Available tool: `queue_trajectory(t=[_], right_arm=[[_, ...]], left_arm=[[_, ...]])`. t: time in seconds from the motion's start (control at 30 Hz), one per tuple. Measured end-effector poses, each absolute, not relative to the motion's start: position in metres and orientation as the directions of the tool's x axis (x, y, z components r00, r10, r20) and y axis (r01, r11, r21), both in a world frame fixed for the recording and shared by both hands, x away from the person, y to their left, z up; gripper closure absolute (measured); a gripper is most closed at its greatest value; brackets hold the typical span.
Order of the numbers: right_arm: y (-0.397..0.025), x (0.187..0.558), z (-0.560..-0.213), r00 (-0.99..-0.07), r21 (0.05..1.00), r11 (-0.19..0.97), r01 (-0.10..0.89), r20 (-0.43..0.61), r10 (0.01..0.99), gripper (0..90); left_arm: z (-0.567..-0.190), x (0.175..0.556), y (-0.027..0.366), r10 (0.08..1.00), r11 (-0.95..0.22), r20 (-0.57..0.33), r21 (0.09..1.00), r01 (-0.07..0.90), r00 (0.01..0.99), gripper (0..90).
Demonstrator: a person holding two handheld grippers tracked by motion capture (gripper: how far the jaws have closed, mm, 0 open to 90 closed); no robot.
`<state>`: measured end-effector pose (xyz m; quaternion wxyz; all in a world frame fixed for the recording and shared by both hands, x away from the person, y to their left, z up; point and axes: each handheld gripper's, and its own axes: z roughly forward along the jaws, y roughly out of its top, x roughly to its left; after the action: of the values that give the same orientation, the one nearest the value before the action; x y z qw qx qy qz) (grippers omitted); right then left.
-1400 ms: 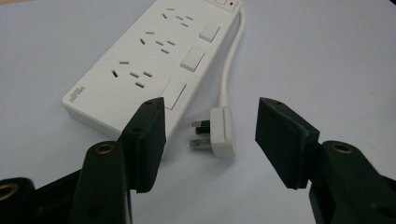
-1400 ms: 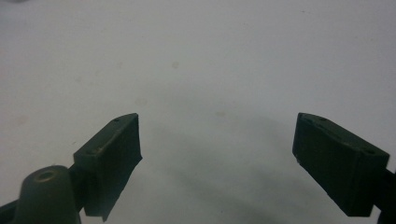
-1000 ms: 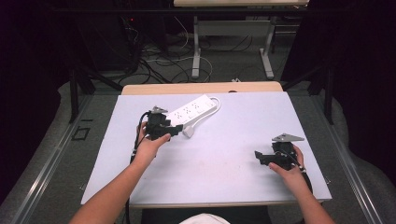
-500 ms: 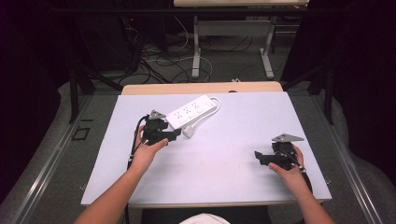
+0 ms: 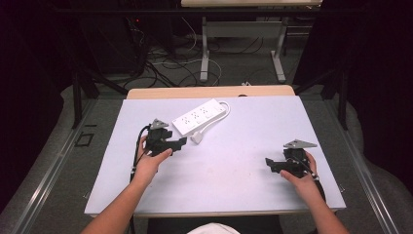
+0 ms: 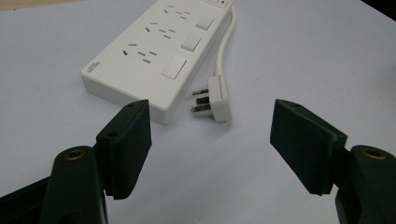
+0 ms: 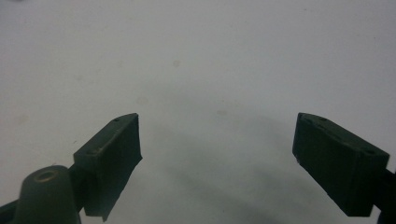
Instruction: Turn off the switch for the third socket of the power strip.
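A white power strip (image 5: 200, 116) (image 6: 154, 53) lies flat at the back middle of the white table (image 5: 243, 161). Its cord loops round the far end and comes back to a white three-pin plug (image 5: 197, 138) (image 6: 216, 99) lying loose beside the strip's near end. My left gripper (image 5: 181, 142) (image 6: 210, 149) is open, held just short of the plug and the strip's near corner, jaws wide apart with nothing between them. My right gripper (image 5: 269, 164) (image 7: 217, 163) rests low at the table's right side, open over bare white tabletop.
A wooden board edge (image 5: 209, 91) runs along the table's far side. Beyond it are dark floor, loose cables (image 5: 165, 61) and another table's white legs (image 5: 204, 48). A metal rail (image 5: 44, 180) runs along the floor at the left.
My left gripper has drawn back toward the table's near side, away from the power strip. The right gripper has stayed in place.
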<state>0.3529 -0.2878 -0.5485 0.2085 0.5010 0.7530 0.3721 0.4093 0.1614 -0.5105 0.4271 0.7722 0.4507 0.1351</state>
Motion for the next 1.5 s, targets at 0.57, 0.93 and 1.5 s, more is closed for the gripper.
queue_trajectory(t=[0.57,0.93,1.5], right_arm=[[-0.288,0.353,-0.548,-0.409,0.772,0.223,0.595,0.053,0.911,14.7],[-0.288,0.352,-0.548,-0.409,0.774,0.222,0.593,0.052,0.911,14.7],[-0.288,0.352,-0.546,-0.406,0.78,0.218,0.587,0.05,0.913,14.7]], left_arm=[[-0.516,0.398,0.172,0.815,-0.198,-0.192,0.794,0.575,0.547,23.5],[-0.519,0.391,0.178,0.825,-0.203,-0.182,0.788,0.581,0.534,15.6],[-0.53,0.379,0.179,0.819,-0.203,-0.188,0.789,0.58,0.543,0.3]])
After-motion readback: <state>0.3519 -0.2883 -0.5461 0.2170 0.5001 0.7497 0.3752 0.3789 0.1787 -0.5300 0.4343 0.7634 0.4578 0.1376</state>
